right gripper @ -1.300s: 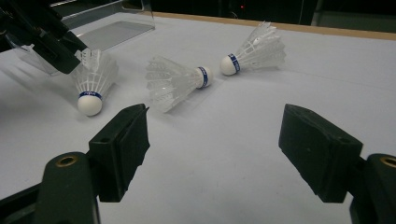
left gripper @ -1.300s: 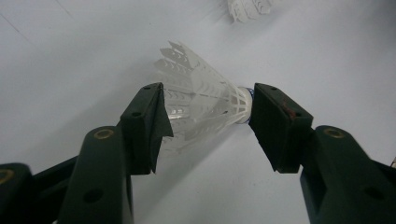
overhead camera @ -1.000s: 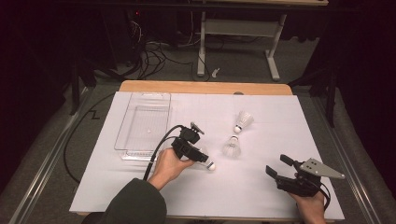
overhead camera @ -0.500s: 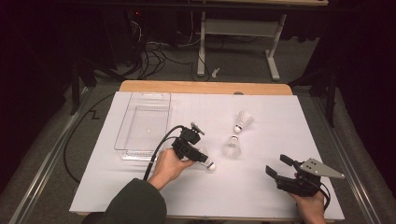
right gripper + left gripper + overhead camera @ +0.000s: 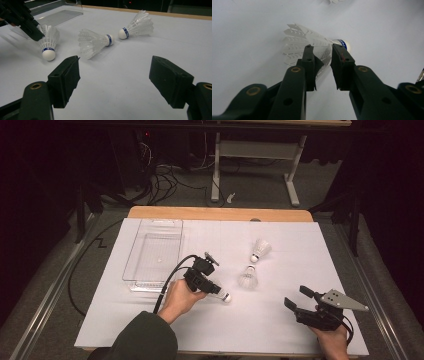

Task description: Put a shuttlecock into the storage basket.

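Covering most of the view from above, the white surface [image 5: 165, 330] carries everything here, with a clear plastic tray [image 5: 152, 254] lying on its far left part. The left hand-held gripper [image 5: 214, 289] sits just right of the tray's near end, its jaws narrowed around the feather skirt of a shuttlecock [image 5: 312, 47] whose cork tip touches the surface and points right and near; the jaws press the feathers from both sides. The right hand-held gripper [image 5: 299, 298] rests at the near right corner with its jaws spread wide and nothing between them. A second shuttlecock [image 5: 248, 277] lies on its side just right of the held one, and a third shuttlecock [image 5: 260, 250] lies a little farther off, near it, cork end pointing left and near.
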`<state>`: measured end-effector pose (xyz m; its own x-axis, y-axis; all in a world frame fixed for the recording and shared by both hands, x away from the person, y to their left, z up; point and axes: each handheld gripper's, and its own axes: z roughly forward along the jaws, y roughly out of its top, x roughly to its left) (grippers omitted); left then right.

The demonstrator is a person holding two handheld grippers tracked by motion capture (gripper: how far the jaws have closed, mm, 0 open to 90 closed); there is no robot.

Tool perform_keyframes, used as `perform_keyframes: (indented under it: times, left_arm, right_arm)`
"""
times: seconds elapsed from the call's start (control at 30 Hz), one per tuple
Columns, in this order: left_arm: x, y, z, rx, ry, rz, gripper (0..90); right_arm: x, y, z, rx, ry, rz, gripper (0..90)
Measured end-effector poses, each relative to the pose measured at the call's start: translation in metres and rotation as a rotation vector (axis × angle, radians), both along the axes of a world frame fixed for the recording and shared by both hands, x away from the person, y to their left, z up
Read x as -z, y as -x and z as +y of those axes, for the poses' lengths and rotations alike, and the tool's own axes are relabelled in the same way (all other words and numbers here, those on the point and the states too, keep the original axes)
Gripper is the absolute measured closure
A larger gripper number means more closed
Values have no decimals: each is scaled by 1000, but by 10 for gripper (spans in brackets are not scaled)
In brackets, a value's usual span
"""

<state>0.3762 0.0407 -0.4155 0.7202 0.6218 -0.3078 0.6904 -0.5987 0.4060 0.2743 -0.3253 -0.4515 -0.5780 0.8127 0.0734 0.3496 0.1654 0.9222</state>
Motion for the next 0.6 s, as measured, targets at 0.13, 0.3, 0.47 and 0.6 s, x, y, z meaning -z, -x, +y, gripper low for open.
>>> perform_keyframes:
  times: [0.13, 0.3, 0.47, 0.6]
  left_arm:
    - [-1, 1, 0, 7, 1, 4, 792]
    - [-3, 3, 0, 26, 4, 13, 858]
    - [-4, 4, 0, 41, 10, 19, 886]
    - [-5, 5, -1, 46, 12, 19, 896]
  right_arm:
    - [0, 0, 0, 0, 0, 0, 248]
    - [0, 0, 0, 0, -2, 3, 248]
    - [0, 0, 0, -1, -2, 3, 248]
    - [0, 0, 0, 0, -1, 3, 248]
